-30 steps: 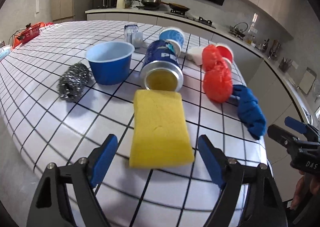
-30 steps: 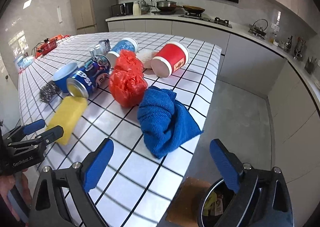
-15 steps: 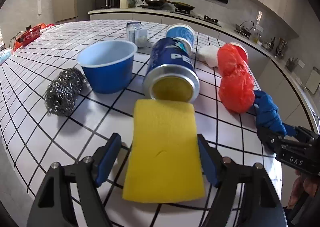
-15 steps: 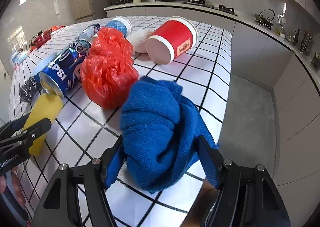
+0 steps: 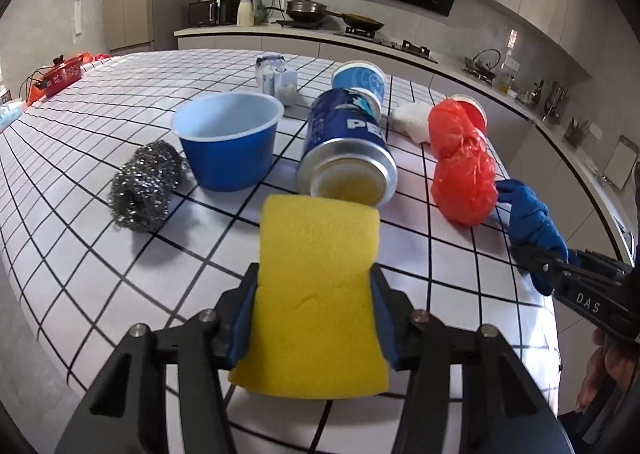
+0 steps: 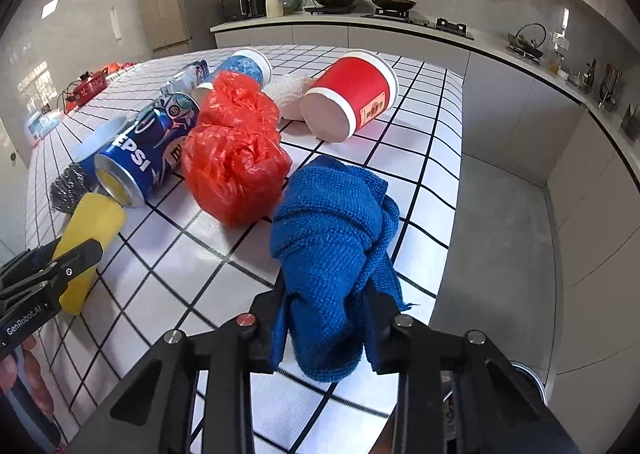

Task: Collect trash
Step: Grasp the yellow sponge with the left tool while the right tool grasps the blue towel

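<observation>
In the left wrist view a yellow sponge (image 5: 320, 238) lies on the white grid-patterned table (image 5: 80, 238). My left gripper (image 5: 314, 282) is closing on it, and both blue pads press its sides in. In the right wrist view my right gripper (image 6: 326, 294) is shut on a bunched blue cloth (image 6: 332, 214) at the table's right edge. Just beyond lie a red plastic bag (image 6: 236, 162), a Pepsi can (image 6: 140, 158) on its side and a tipped red paper cup (image 6: 352, 94).
A blue bowl (image 5: 228, 138) and a steel-wool scourer (image 5: 146, 184) sit left of the can. Farther back are a blue paper cup (image 5: 360, 78), a white wad (image 5: 408, 120) and a crumpled bottle (image 5: 274, 74). A bin's rim (image 6: 528, 378) shows on the floor below the table edge.
Both grippers moved forward over their objects and closed: the left onto the yellow sponge, the right onto the blue cloth, which is now bunched up between the pads.
</observation>
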Tool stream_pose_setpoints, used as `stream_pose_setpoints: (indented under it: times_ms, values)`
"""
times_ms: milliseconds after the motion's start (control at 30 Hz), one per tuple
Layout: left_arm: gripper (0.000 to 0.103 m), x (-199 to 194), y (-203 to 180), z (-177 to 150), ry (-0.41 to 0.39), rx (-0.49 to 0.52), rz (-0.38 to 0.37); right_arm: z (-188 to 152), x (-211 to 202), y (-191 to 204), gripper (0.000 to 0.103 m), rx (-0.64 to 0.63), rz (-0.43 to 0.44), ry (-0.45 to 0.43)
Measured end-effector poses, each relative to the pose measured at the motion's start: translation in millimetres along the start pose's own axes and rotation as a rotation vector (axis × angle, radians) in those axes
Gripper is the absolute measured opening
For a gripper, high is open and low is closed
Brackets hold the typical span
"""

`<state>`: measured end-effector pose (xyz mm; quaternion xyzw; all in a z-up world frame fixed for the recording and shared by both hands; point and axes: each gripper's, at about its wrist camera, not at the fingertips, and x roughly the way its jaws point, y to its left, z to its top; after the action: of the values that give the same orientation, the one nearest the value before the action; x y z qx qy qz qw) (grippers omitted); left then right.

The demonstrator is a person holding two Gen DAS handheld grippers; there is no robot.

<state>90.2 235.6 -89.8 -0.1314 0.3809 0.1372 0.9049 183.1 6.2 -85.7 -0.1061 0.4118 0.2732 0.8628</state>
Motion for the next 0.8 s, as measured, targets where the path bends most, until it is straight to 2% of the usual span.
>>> stream_pose_setpoints:
  times_ms: [267, 800]
  values:
    - [0.052, -18, -2, -1, -0.023, 0.006, -0.012, -7, -25, 1, 0.03, 0.013, 0.008, -0.039]
    - [0.052, -59, -27, -7, -0.053, 0.063, -0.099, -32, -103, 4, 0.03, 0.031, 0.0, -0.12]
